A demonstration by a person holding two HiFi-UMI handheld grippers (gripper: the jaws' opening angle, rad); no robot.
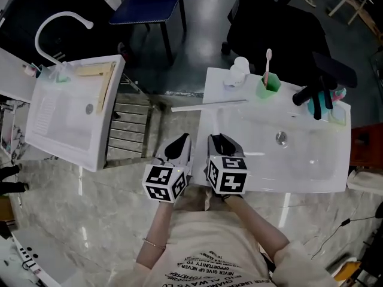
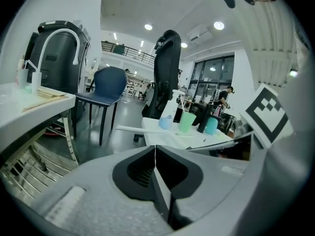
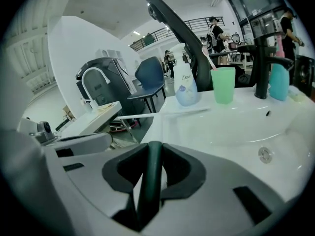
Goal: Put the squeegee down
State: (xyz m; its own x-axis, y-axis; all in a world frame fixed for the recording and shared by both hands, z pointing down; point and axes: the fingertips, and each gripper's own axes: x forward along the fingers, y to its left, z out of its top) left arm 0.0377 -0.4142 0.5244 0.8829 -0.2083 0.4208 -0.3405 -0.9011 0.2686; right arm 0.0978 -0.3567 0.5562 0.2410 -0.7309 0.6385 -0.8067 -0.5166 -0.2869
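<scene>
The squeegee has a dark green handle [image 3: 147,181] and a long white blade [image 1: 208,104]. My right gripper [image 1: 222,141] is shut on the handle, which runs up between its jaws in the right gripper view. The blade lies crosswise at the back left of the white sink [image 1: 323,181] and sticks out past the sink's left edge. Whether the blade touches the sink top I cannot tell. My left gripper [image 1: 179,143] hangs just left of the right one, beyond the sink's edge. Its jaws meet in a thin line with nothing between them.
At the sink's back stand a white soap bottle [image 1: 239,70], a green cup with a toothbrush [image 1: 268,84], a black faucet [image 1: 311,91] and a teal cup [image 1: 320,103]. To the left are a second white sink [image 1: 72,112], a slatted rack [image 1: 128,124] and a blue chair [image 1: 149,2].
</scene>
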